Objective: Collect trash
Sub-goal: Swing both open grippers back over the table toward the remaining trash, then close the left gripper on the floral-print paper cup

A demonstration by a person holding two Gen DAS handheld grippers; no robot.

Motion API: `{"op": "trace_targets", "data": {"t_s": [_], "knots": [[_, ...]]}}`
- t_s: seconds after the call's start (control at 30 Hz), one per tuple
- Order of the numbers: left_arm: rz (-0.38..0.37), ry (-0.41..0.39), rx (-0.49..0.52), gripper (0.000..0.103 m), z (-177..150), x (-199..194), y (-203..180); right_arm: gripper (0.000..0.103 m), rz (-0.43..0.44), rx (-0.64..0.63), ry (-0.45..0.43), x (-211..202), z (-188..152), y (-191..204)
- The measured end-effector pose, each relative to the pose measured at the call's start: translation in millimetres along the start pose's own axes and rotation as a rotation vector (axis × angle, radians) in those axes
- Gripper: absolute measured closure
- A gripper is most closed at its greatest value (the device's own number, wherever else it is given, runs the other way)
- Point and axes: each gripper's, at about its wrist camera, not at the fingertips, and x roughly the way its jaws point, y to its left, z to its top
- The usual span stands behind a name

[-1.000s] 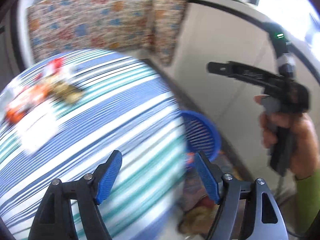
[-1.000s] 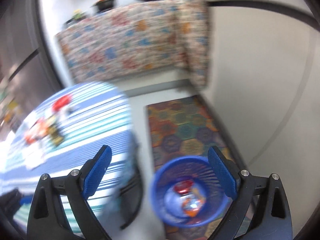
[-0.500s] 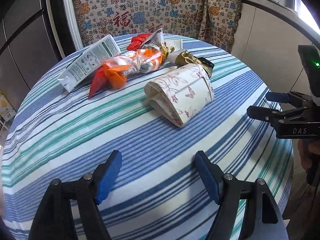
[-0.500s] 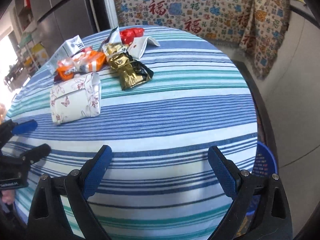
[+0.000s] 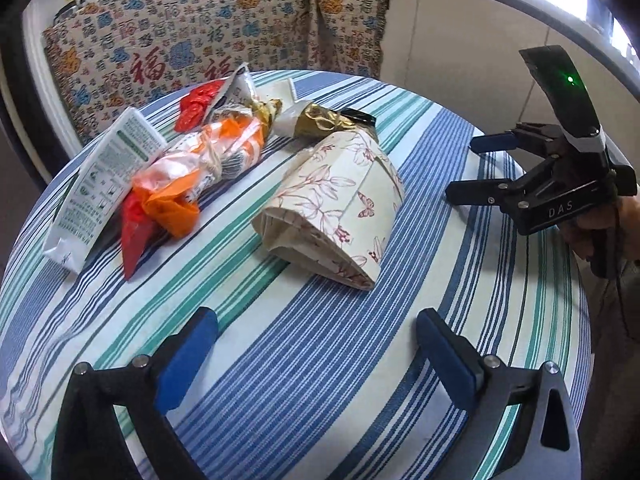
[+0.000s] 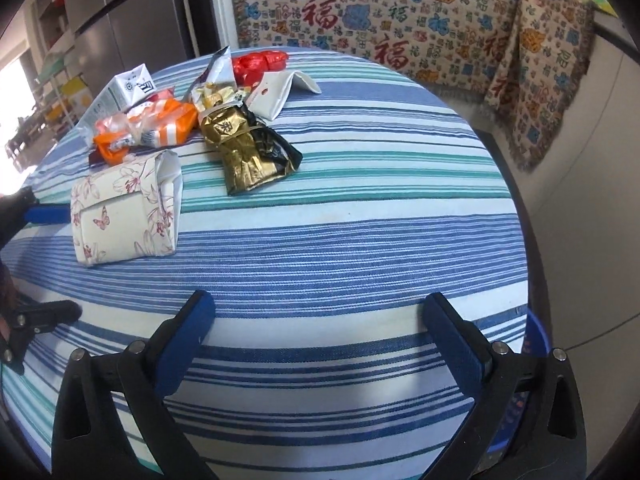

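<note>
Trash lies in a heap on the round striped table point(image 5: 280, 380): a floral paper packet point(image 5: 340, 208) point(image 6: 124, 212) nearest, an orange wrapper point(image 5: 200, 168) point(image 6: 148, 128), a gold-and-black wrapper point(image 6: 248, 152), a white carton point(image 5: 100, 180) and a red wrapper point(image 6: 260, 64). My left gripper point(image 5: 316, 322) hovers over bare cloth short of the floral packet. Its jaws are opening and hold nothing. My right gripper point(image 6: 319, 302) hangs over the near cloth, its jaws also opening and empty. It shows at the right in the left wrist view point(image 5: 466, 170).
A blue plastic basket point(image 6: 536, 344) peeks out below the table's right edge. A patterned cloth point(image 6: 400, 20) covers the seat behind the table. A grey fridge point(image 6: 132, 20) stands at the back left. A folded white packet point(image 6: 276, 92) lies by the red wrapper.
Both views swung from the floor and the blue basket onto the table. Both grippers now hang over the cloth near the trash. The left jaws stand wider than half a second ago.
</note>
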Motion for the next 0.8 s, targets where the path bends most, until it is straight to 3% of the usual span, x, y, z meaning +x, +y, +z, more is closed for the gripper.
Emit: {"op": "trace_targets", "data": {"t_s": [0.37, 0.63, 0.7, 0.73, 0.8], "knots": [[-0.078, -0.071, 0.180, 0.002, 40, 2, 0, 0.000, 0.005, -0.008, -0.014, -1, -3, 0], [-0.113, 0.003, 0.265, 0.003, 62, 34, -15, 0.000, 0.006, -0.008, -0.014, -1, -3, 0], [-0.136, 0.030, 0.252, 0.016, 58, 39, -16, 0.000, 0.006, -0.009, -0.014, -1, -3, 0], [-0.165, 0.024, 0.206, 0.030, 57, 36, -12, 0.000, 0.006, -0.009, -0.014, -1, -3, 0], [-0.132, 0.017, 0.147, 0.036, 53, 31, -7, 0.000, 0.006, -0.008, -0.014, -1, -3, 1]]}}
